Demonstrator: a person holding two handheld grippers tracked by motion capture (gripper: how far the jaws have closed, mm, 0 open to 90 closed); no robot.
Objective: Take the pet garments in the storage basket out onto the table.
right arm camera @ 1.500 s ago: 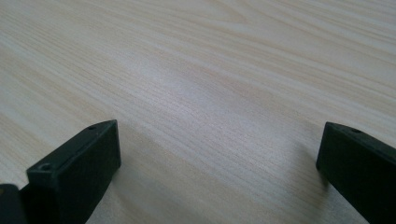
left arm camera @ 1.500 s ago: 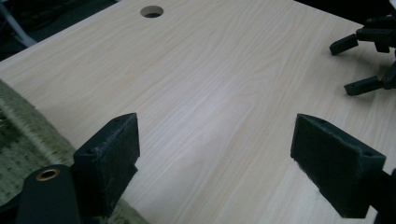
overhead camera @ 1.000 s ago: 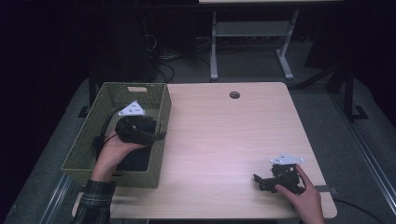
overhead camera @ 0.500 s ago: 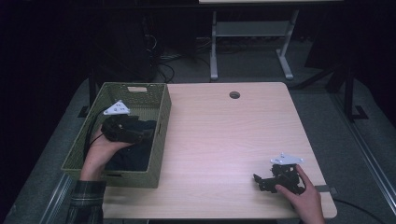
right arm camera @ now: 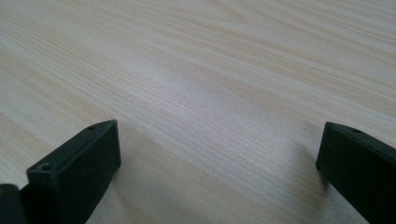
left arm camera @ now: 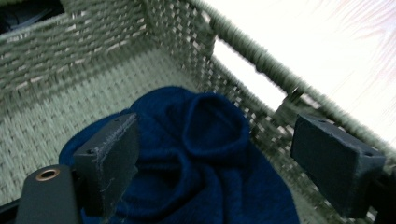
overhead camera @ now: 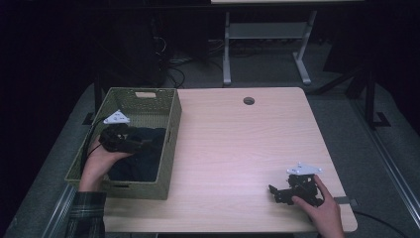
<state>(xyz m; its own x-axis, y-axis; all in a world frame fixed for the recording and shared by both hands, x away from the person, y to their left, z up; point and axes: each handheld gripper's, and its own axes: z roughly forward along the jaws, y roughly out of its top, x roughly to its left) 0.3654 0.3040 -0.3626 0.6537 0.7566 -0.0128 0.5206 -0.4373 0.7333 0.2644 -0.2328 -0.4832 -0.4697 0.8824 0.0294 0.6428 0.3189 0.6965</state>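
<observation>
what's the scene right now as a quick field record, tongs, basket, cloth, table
left tongs: open, inside the basket, jaws either side of the cloth, not closed on it
right tongs: open, low over bare tabletop at the near right corner, nothing between the jaws
basket: green woven, on the table's left edge, cut-out handle in its wall
cloth: dark blue, crumpled, lying on the basket floor
table: light wood, round hole near the far edge
left hand: holds the left tongs over the basket
right hand: holds the right tongs
</observation>
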